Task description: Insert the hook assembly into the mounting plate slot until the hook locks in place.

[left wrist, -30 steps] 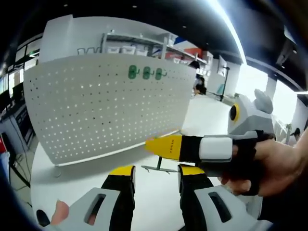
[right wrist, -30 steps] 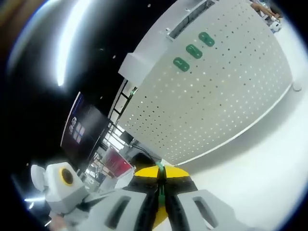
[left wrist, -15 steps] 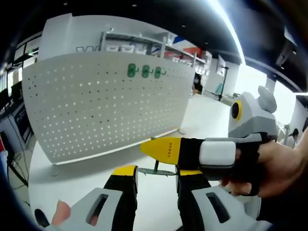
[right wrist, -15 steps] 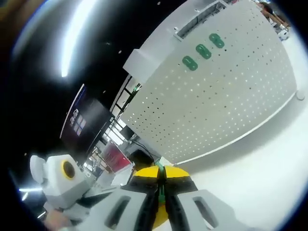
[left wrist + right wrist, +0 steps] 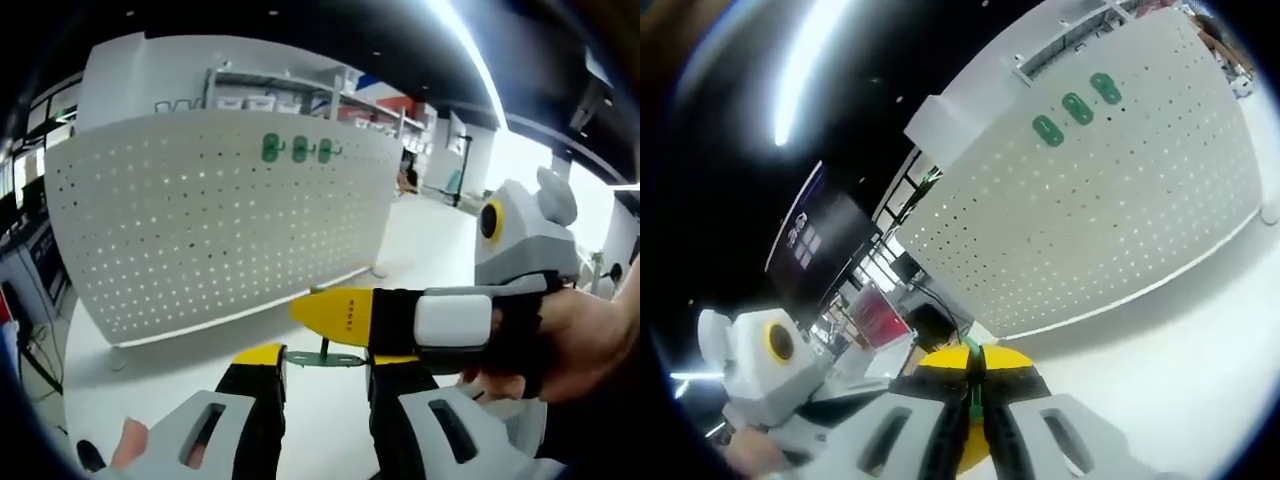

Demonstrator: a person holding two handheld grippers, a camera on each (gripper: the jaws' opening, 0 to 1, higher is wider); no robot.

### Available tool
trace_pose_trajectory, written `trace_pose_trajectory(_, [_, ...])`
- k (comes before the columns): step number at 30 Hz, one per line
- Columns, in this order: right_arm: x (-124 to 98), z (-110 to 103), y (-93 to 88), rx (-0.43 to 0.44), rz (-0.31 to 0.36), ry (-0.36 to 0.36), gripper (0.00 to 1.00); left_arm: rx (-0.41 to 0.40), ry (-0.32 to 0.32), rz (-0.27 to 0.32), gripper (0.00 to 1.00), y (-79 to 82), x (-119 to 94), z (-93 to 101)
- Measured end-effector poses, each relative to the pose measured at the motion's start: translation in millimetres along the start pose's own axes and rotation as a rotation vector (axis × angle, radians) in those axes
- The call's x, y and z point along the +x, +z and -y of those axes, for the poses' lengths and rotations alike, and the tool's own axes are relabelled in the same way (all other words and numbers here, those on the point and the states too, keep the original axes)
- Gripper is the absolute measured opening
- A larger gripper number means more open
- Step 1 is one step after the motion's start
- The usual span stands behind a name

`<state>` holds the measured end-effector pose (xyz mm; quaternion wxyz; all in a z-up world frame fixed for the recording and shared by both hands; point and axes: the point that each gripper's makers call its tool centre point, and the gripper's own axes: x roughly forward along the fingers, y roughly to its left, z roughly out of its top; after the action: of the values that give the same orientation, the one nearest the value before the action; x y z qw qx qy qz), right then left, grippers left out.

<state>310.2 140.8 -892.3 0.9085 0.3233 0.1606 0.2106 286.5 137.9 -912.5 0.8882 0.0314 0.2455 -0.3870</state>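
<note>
A white pegboard (image 5: pixel 210 220) stands upright on the white table (image 5: pixel 160 375), and three green hooks (image 5: pixel 297 149) hang in a row near its top edge. My right gripper (image 5: pixel 312 306) reaches in from the right, held in a gloved hand (image 5: pixel 585 345), with a green hook assembly (image 5: pixel 322 356) hanging under its yellow tips. In the right gripper view my right gripper (image 5: pixel 974 360) is shut on that green hook assembly (image 5: pixel 976 392), facing the pegboard (image 5: pixel 1110 220) and its three green hooks (image 5: pixel 1076 104). My left gripper (image 5: pixel 322 362) sits low, open, nothing between its jaws.
The pegboard rests on small feet (image 5: pixel 119 361) at its lower corners. Behind it stand storage shelves (image 5: pixel 300 95) and a bright open floor (image 5: pixel 440 240). A dark screen (image 5: pixel 810 250) and a red item (image 5: pixel 880 315) lie left of the board in the right gripper view.
My right gripper has drifted slightly left across the left gripper view with the hook still held. Both views have shifted a little; the pegboard stays put.
</note>
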Motion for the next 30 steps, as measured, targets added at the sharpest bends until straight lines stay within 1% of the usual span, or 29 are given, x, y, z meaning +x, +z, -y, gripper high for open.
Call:
trace_pose_trajectory(4, [0,2,-2.0,0.003,-0.007,-0.003,0.00,0.029,-0.003,-0.008,0.30,-2.0,1,-0.2])
trace_pose_trajectory(11, [0,2,-3.2,-0.025,-0.020,-0.004,0.00,0.029,-0.013,-0.007,0.30,-3.2,1,-0.9])
trace_pose_trajectory(16, [1,1,-3.7,-0.040,-0.031,0.000,0.00,0.016,-0.020,-0.001,0.30,-3.1,1,-1.9])
trace_pose_trajectory(20, [2,2,-6.8,-0.027,-0.053,0.007,0.01,-0.001,-0.030,-0.007,0.30,-5.9,1,-2.6])
trace_pose_trajectory(25, [3,2,-11.7,-0.074,-0.093,0.011,0.01,-0.015,-0.037,-0.014,0.29,-9.6,2,-3.0])
trace_pose_trajectory(30, [4,3,-13.3,-0.098,-0.108,0.013,0.02,-0.038,-0.047,-0.010,0.29,-12.8,2,-4.7])
